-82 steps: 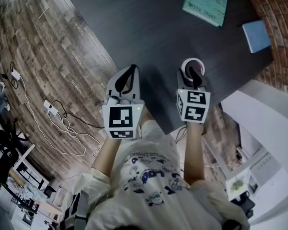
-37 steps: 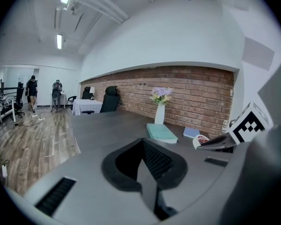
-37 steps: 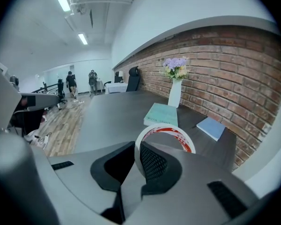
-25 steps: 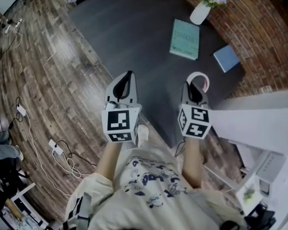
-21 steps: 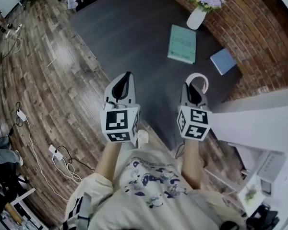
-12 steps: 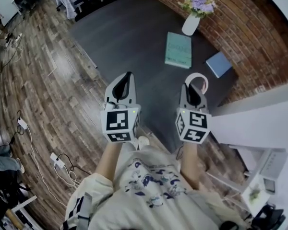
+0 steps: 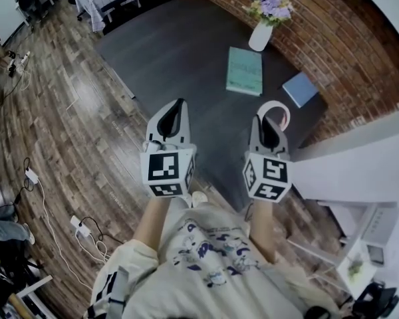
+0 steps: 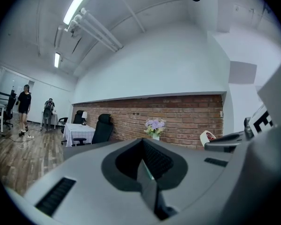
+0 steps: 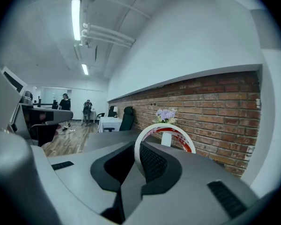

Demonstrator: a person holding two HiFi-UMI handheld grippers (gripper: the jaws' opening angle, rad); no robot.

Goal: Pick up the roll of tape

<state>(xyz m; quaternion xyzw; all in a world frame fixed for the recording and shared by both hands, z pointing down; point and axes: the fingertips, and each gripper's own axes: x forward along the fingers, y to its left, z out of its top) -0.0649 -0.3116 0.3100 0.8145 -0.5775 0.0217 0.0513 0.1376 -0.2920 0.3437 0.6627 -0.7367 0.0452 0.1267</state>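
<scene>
The roll of tape point(image 7: 277, 112) is a white ring with red print inside. It hangs in the air above the dark table point(image 7: 186, 52), and my right gripper point(image 7: 265, 119) is shut on its near rim. In the right gripper view the tape point(image 9: 171, 131) stands upright as a hoop, with the rim pinched between the jaws of the right gripper point(image 9: 136, 149). My left gripper point(image 7: 179, 106) floats level to the left of it, shut and holding nothing. In the left gripper view the left gripper point(image 8: 142, 150) shows closed jaws, and the tape point(image 8: 208, 137) appears at the right.
On the table lie a teal book point(image 7: 245, 70) and a blue notebook point(image 7: 299, 88), with a white vase of flowers point(image 7: 261, 34) by the brick wall point(image 7: 332, 38). A white ledge point(image 7: 359, 165) stands at the right. Cables point(image 7: 80, 224) trail on the wood floor. People point(image 8: 24, 102) stand far off.
Both grippers have risen. The tape, which lay on the table in the earliest frame, now hangs in the air in the right gripper. More of the table and the vase have come into view.
</scene>
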